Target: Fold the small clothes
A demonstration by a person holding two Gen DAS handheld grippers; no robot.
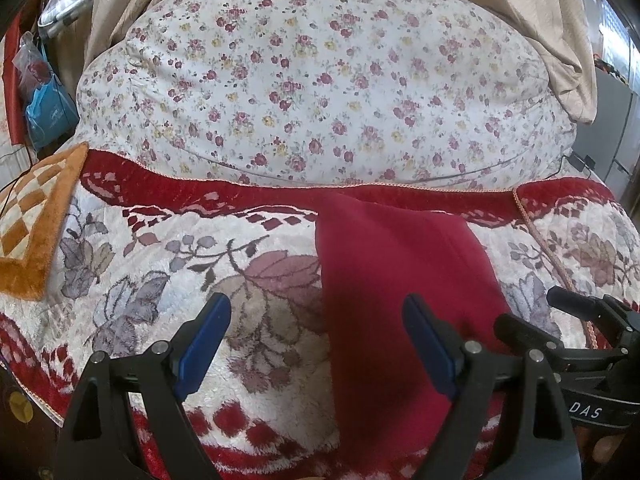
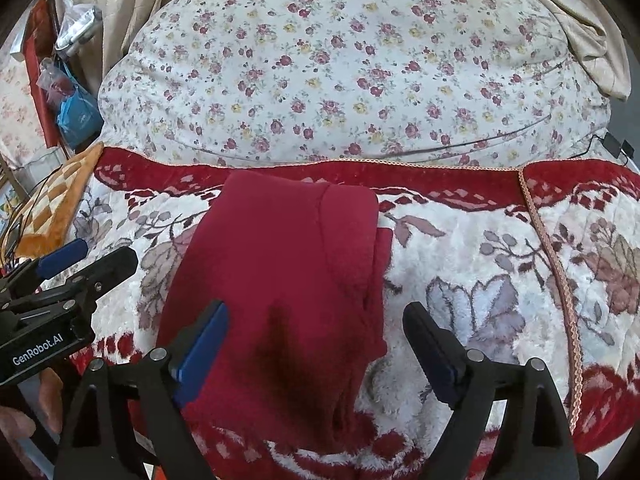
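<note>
Both grippers point down at an angle, side by side over a plush red-and-white leaf-print blanket (image 1: pixel 168 248) w/ a folded dark-red fleece garment (image 2: pixel 280 272) lying flat on it. Left gripper (image 1: pixel 318 344) has jaws wide apart, holding nothing; garment's left edge runs up between them, nearer the right-hand finger. Right gripper (image 2: pixel 316 348) also grips nothing, jaws spread wide: garment's near part lies between them, right edge short of the right-hand finger.

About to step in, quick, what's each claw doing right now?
Left claw: open, holding nothing.
Right claw: open, over the red garment, gripping nothing.
</note>
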